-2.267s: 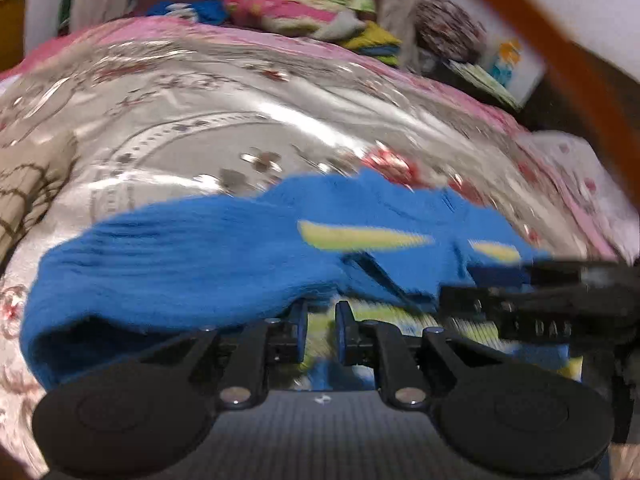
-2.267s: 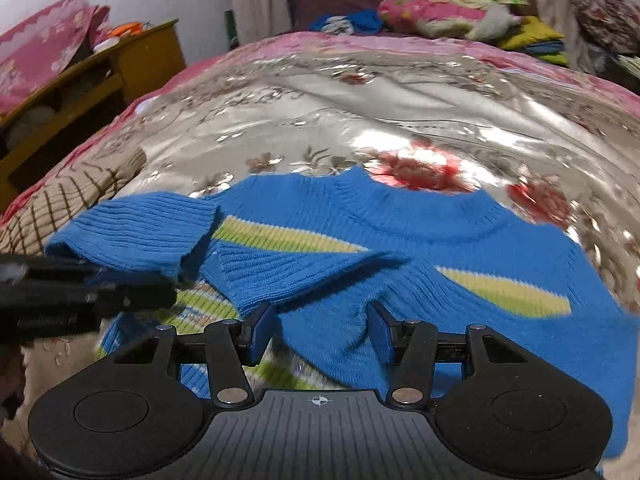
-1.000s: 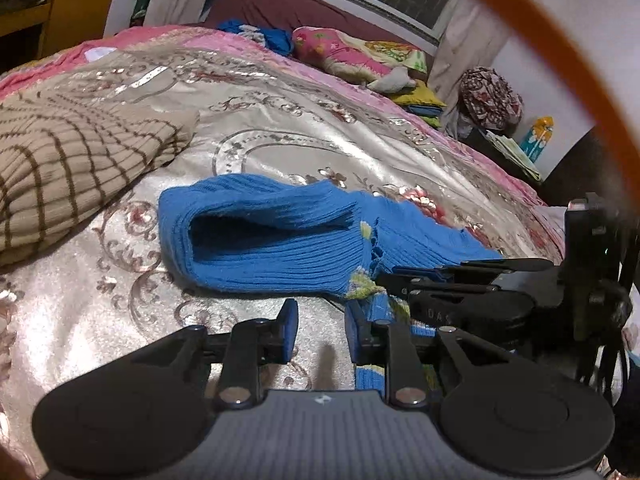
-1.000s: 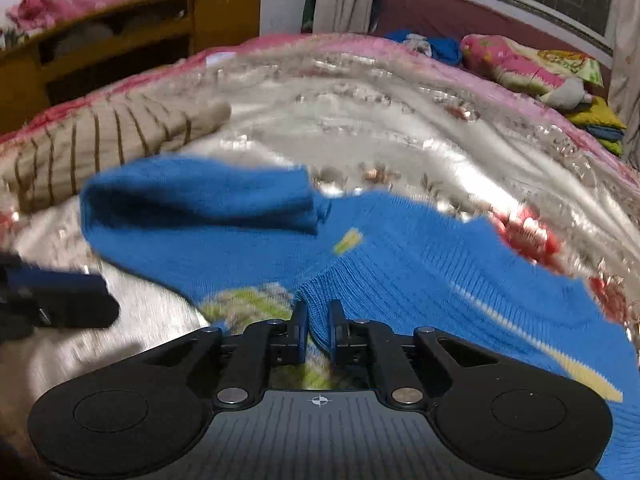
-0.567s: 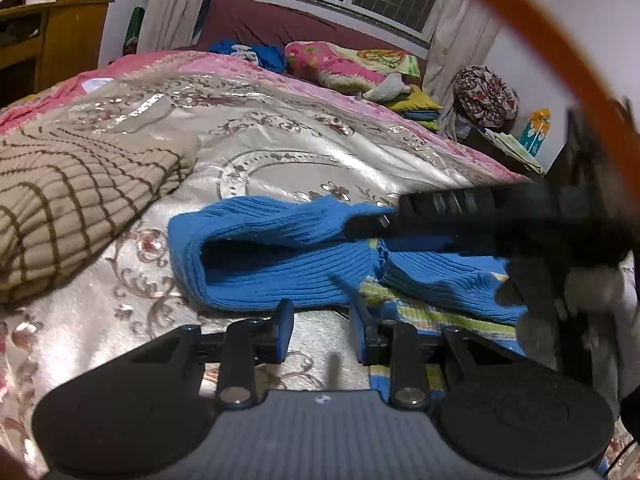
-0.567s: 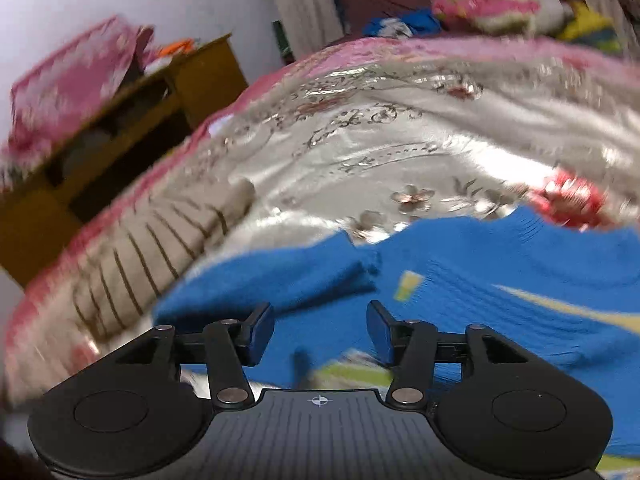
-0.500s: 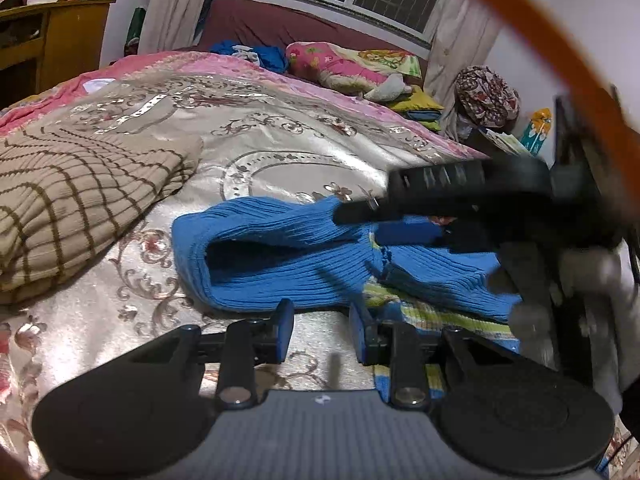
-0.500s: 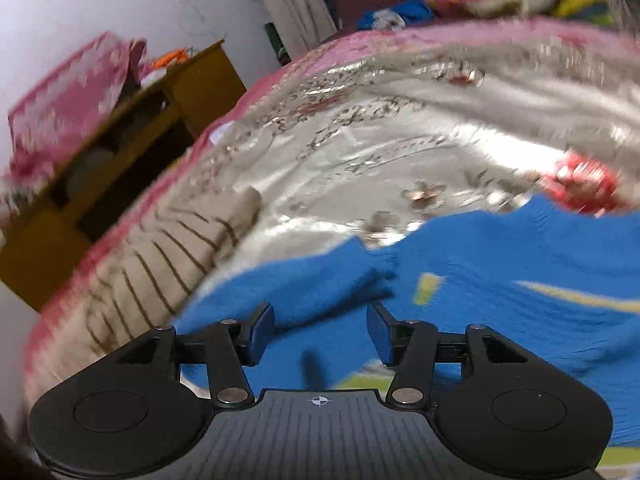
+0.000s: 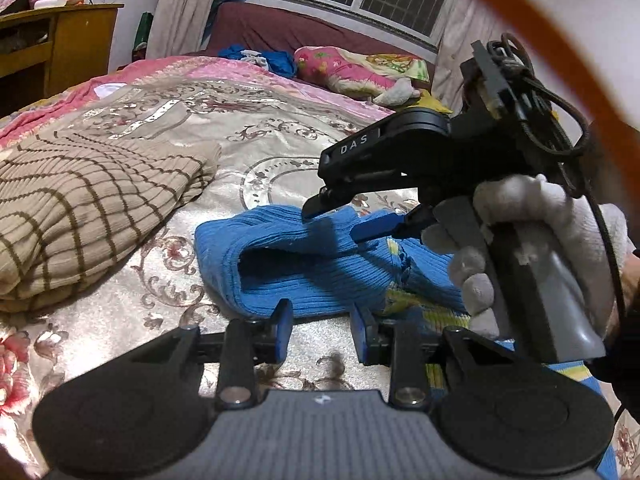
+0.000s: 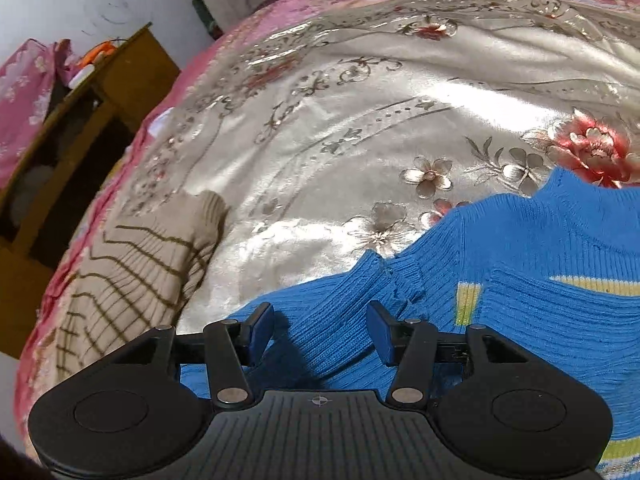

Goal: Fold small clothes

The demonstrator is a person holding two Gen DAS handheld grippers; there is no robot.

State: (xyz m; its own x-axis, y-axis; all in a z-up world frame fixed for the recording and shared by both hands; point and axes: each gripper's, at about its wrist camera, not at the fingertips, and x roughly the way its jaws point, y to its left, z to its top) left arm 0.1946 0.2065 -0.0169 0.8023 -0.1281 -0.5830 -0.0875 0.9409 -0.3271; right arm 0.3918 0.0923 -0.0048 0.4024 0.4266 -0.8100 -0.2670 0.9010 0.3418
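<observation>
Sleeve first: the blue sweater point(image 9: 312, 264) lies on the bed just ahead of both tools, one ribbed sleeve point(image 9: 280, 256) folded across toward the left, its open cuff facing left and its long axis running left to right across my view.

Nearest to me, the left gripper point(image 9: 320, 330) hovers low over the shiny bedspread point(image 9: 280, 168) at the sleeve's near edge. Its jaws stand at a narrow gap with nothing between them; only bare satin shows there.

Just beyond and to the right, the right gripper point(image 9: 344, 220) comes in from the right, held by a gloved hand point(image 9: 532, 236). From its own camera its jaws are parted moderately, empty, straddling the sleeve from above; they have just been closing a little after springing apart, with no cloth pinched between the pads.

Judgement: the right tool sits over the sleeve itself and is the nearer to it; the left is short of the hem. Next grab turns on reaching down and forward onto the ribbing, across its long axis.

Further left, a folded beige checked sweater point(image 9: 80, 208) lies well apart from the blue one.

Writing: white letters "DAS" on the right tool's black arm. Nothing else legible.

Far off: pillows, window, wooden cabinet point(image 9: 52, 52).
</observation>
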